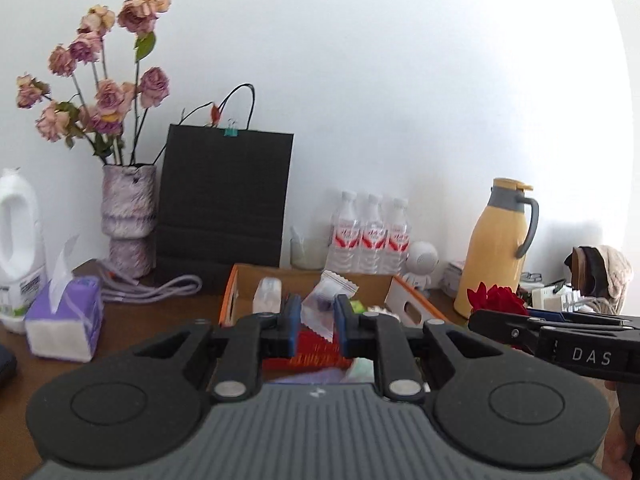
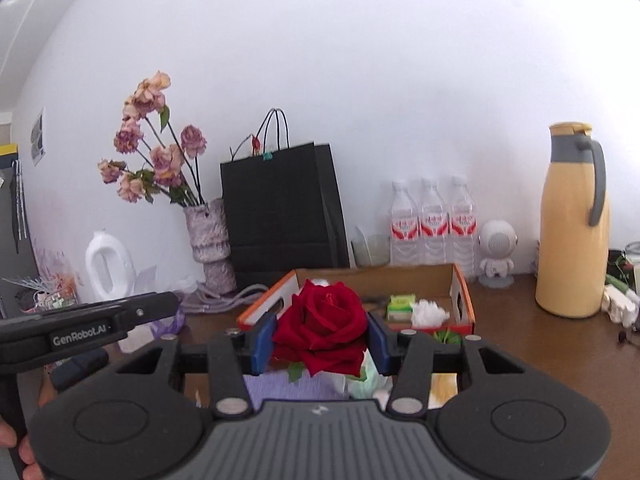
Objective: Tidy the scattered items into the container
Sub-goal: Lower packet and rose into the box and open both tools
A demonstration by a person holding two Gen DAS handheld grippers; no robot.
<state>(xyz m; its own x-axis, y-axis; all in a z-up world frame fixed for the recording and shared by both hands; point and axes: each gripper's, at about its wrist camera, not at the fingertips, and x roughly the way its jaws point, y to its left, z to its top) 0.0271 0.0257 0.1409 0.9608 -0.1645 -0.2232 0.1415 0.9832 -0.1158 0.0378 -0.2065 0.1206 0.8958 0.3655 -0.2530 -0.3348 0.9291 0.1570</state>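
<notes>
My left gripper (image 1: 316,322) is shut on a clear candy sachet (image 1: 326,300) with a purple sweet inside, held over the front of the open cardboard box (image 1: 416,300). My right gripper (image 2: 320,340) is shut on a red rose head (image 2: 324,320), its blue pads pressing both sides of the bloom, in front of the same box (image 2: 460,288). In the left wrist view the rose (image 1: 496,298) and the right gripper's side (image 1: 560,336) show at the right. The left gripper's side (image 2: 92,324) shows at the left of the right wrist view. Inside the box lie a green packet (image 2: 400,304) and a white wad (image 2: 430,312).
On the brown table (image 2: 540,344) behind the box stand a black paper bag (image 2: 280,208), a vase of dried roses (image 2: 208,236), three water bottles (image 2: 432,224), a small white figure (image 2: 497,252) and a yellow thermos (image 2: 572,232). A tissue pack (image 1: 66,316) and white jug (image 1: 18,240) are left.
</notes>
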